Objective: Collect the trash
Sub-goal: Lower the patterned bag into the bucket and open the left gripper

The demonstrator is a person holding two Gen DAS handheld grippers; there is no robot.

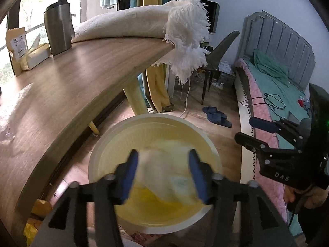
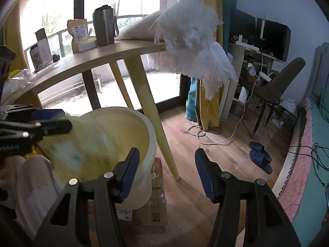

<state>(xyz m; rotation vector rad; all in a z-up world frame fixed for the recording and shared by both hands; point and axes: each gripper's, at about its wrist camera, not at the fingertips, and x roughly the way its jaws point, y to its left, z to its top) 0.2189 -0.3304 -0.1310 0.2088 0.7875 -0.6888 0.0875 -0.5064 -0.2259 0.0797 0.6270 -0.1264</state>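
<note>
Left gripper (image 1: 163,173) jaws parted, blue pads not pressing on anything; a crumpled pale wrapper (image 1: 164,170), blurred, shows between them, inside the round pale-yellow plastic bin (image 1: 107,144). Cannot tell whether the wrapper touches either pad.

Right gripper (image 2: 167,165) jaws parted, nothing between the pads, only wood floor beyond. From the right wrist view the bin sits at 9 o'clock, on a flattened brown cardboard box (image 2: 156,216), its rim just beside the left pad.

From the left wrist view: curved wooden table (image 1: 67,86) at 10 o'clock, steel travel mug (image 1: 58,28) and fringed cream throw (image 1: 185,30) on it. Bed with pink blanket (image 1: 257,107) at 3 o'clock, navy slippers (image 1: 216,116) on the floor at 1 o'clock.
</note>
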